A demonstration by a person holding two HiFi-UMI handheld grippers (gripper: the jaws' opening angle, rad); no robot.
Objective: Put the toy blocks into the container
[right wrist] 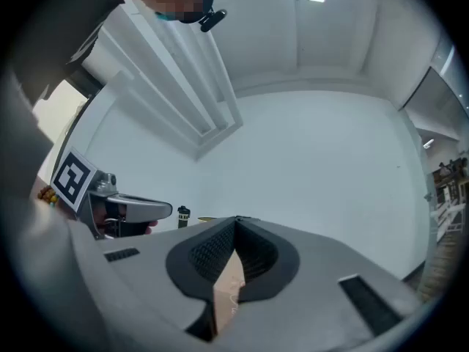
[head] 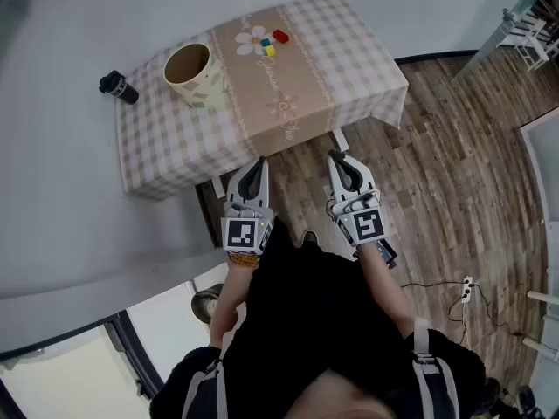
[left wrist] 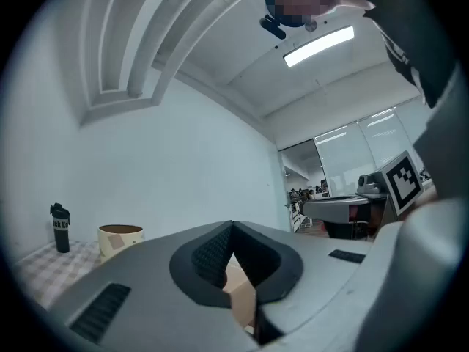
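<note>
Three small toy blocks, red (head: 280, 35), green (head: 265, 43) and yellow (head: 269, 51), lie together at the far side of the checked table (head: 349, 51). The beige round container (head: 189, 70) stands open-topped at the table's left; it also shows in the left gripper view (left wrist: 119, 239). My left gripper (head: 256, 163) and right gripper (head: 338, 157) hover side by side just off the table's near edge, well short of the blocks. Both are shut with nothing between the jaws, whose tips meet in the left gripper view (left wrist: 233, 226) and the right gripper view (right wrist: 236, 220).
A black bottle (head: 118, 86) stands at the table's left corner, next to the container. Wooden floor (head: 454, 190) lies right of the table, with a cable and socket strip (head: 465, 288) by my feet. A white wall (head: 52, 147) runs along the left.
</note>
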